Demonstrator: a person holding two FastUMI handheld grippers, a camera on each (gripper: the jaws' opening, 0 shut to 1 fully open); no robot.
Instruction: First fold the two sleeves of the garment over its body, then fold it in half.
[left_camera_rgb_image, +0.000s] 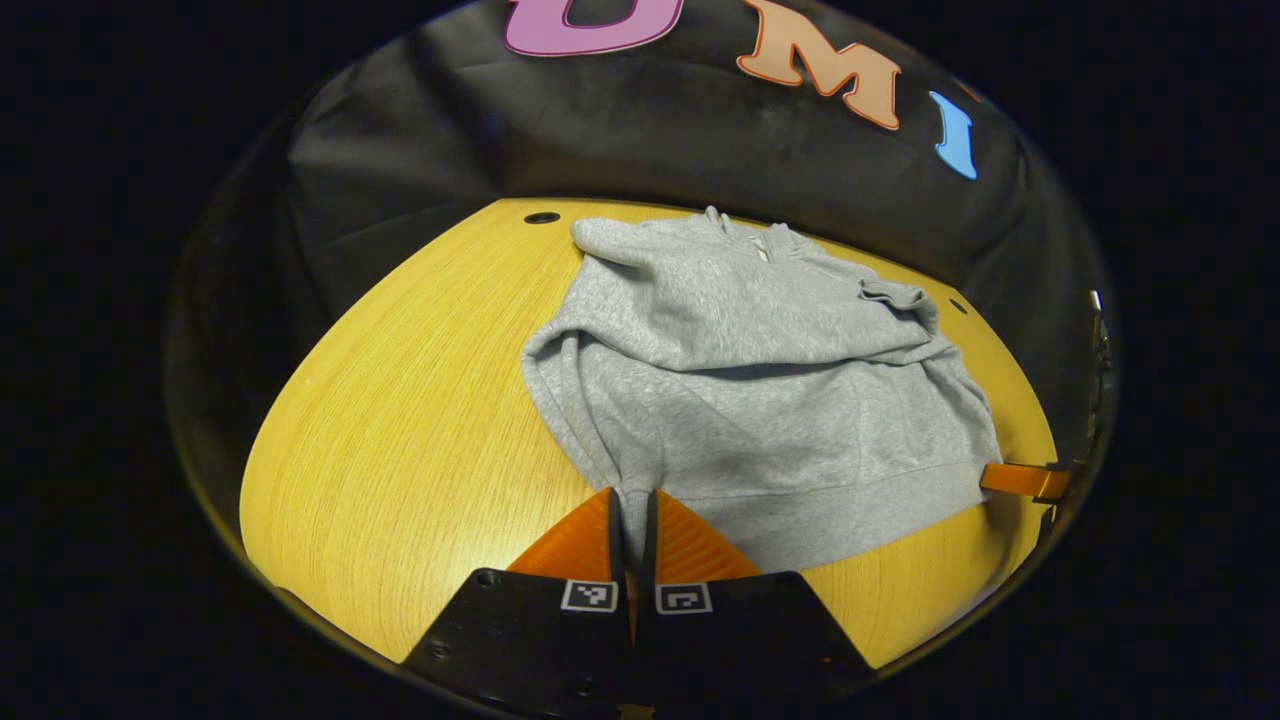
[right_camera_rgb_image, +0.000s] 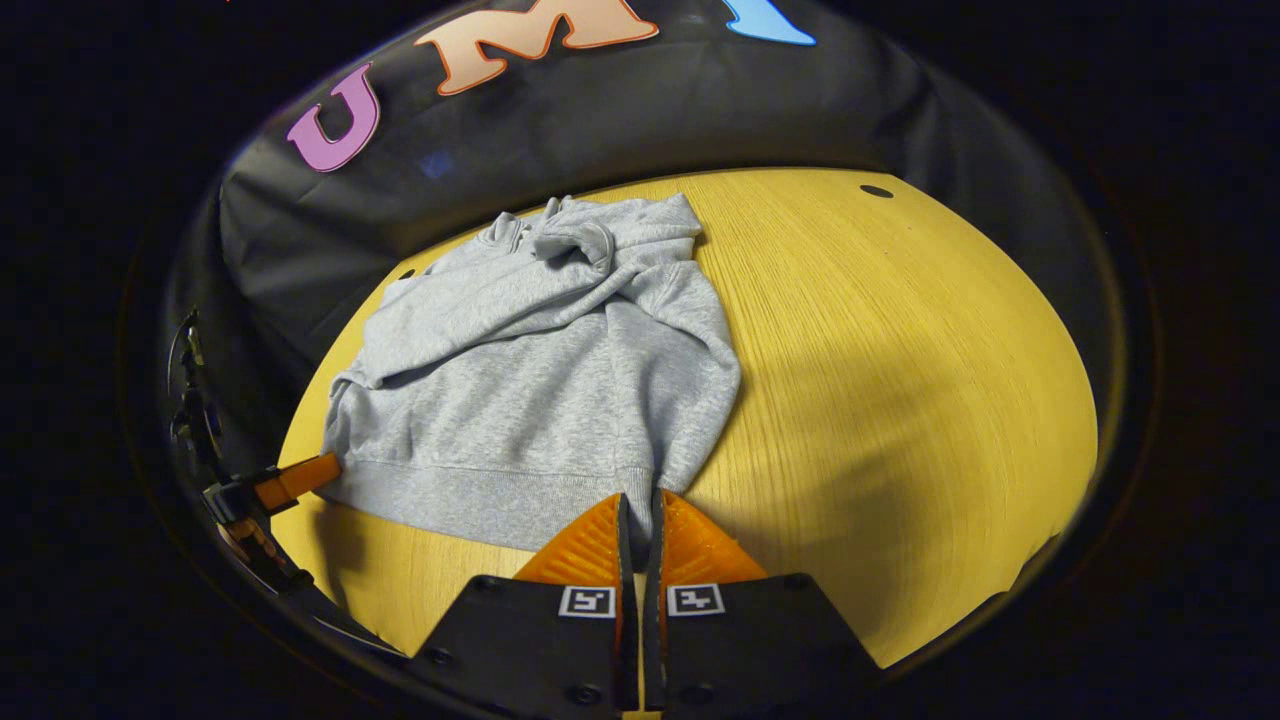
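Sweatshirt in grey fleece lay flat on the yellow wooden table, collar toward the black cloth wall, hem toward the person holding the 2 grippers. Both sleeves were already folded across the chest, one overlapping the other, leaving the fold in half as the remaining step, by my reading. The left gripper had its jaws clenched on the hem corner at its side of the garment, a thin pinch of grey fabric caught between them. The right gripper held the opposite hem corner in the same way, its jaws pressed onto the ribbed band.

The cloth looked soft, thick and limp, light enough to lift by 2 corners yet likely to sag in the middle and drag the folded sleeves loose if raised unevenly. The ribbed hem seemed the firmest place to grip, and the corners gave control of the full width for carrying it up to the shoulders.

The table was smooth-grained and bare around the garment, with small dark holes near its far edge. Light fell warm across the wood, while the booth beyond stayed dark.
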